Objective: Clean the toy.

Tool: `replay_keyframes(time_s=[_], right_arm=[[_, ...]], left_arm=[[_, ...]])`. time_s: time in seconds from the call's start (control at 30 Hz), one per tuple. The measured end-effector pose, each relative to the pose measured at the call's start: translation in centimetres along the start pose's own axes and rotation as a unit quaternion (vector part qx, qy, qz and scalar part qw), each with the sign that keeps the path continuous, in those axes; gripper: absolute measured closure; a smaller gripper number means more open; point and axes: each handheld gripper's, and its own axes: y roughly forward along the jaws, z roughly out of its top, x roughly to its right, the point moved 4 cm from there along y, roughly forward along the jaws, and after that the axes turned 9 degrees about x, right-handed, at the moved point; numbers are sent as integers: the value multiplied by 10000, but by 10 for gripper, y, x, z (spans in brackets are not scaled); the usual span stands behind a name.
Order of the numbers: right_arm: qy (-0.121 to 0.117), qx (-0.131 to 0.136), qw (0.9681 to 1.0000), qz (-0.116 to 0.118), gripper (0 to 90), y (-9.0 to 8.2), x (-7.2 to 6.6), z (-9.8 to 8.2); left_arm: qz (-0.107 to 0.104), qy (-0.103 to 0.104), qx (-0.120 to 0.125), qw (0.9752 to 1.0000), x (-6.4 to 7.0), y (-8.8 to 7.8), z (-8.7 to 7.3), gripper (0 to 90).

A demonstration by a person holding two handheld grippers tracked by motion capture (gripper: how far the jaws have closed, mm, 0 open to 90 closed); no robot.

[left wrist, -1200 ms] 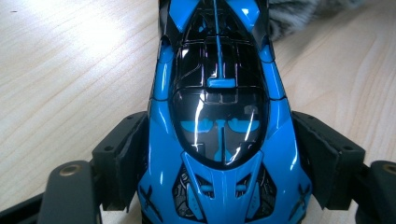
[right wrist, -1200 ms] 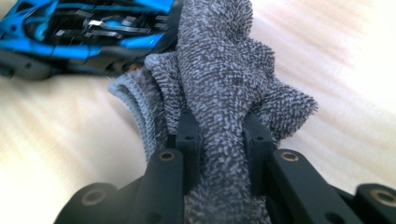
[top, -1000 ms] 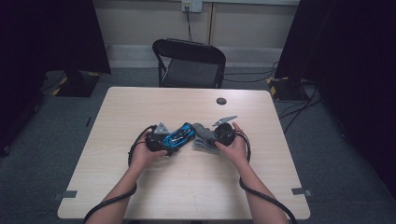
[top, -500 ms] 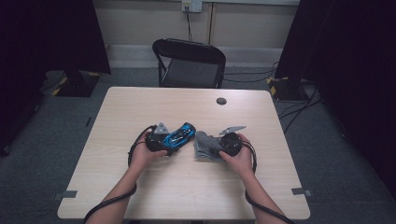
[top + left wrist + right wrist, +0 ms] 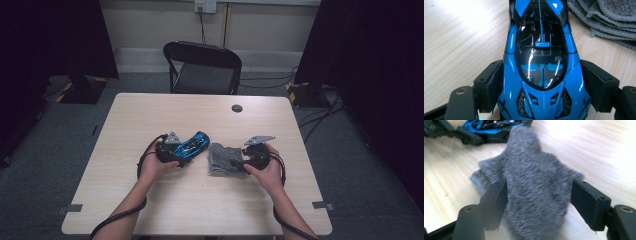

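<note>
Forearms reached in from the near edge of the counter [image 5: 150, 210], one hand-held gripper in each hand. The left hand-held gripper [image 5: 541, 82] clamped a glossy blue toy race car [image 5: 541, 62] with a black canopy and black vents, its pads pressed against both flanks near one end; the car lay on the counter left of centre, angled away to the right. The right hand-held gripper [image 5: 537, 202] lay level, pointing left, its jaws having just been opening; they stood spread around a crumpled grey terry cloth [image 5: 536, 185], the right pad clear of it. The cloth rested just beside the car. Farther off stood a black folding chair [image 5: 202, 67].
</note>
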Motion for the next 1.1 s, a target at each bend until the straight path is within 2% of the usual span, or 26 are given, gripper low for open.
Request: replay_keyframes(time_s=[0.03,0.13,0.2,0.27,0.43,0.53,0.6,0.67,0.73,0.9,1.0,1.1], right_arm=[[36,-7,10000,-22,342,1,3,1],[114,-150,9997,175,437,7,4,-2],[100,-269,9993,252,398,11,0,-7],[67,-319,9991,283,411,15,-5,-14],[-2,-240,9996,153,436,18,-8,-22],[-195,-309,9993,-56,530,19,-10,-23],[-193,-338,9992,-88,657,19,-12,-22],[-111,-370,9990,-204,720,19,-12,-21],[13,-408,9989,-242,747,19,-11,-20],[210,-380,9982,-403,755,15,1,-13],[493,-209,9971,-537,757,11,16,-6],[588,-148,9947,-835,758,13,32,4]], left_arm=[[1,-1,0,10000,0,0,0,241],[-3,-1,2,10000,0,0,0,241],[-7,-1,-2,10000,0,0,0,241],[-10,-3,-6,10000,0,0,0,241],[-3,0,-2,10000,0,0,0,241],[0,-1,-1,10000,0,0,0,241],[1,-2,-1,10000,0,0,0,241],[1,-1,-1,10000,0,0,0,241],[0,-2,-1,10000,0,0,0,241],[-5,-7,-4,10000,0,0,0,241],[-5,-8,-3,10000,0,0,0,241],[-3,-9,-1,10000,0,0,0,241]])
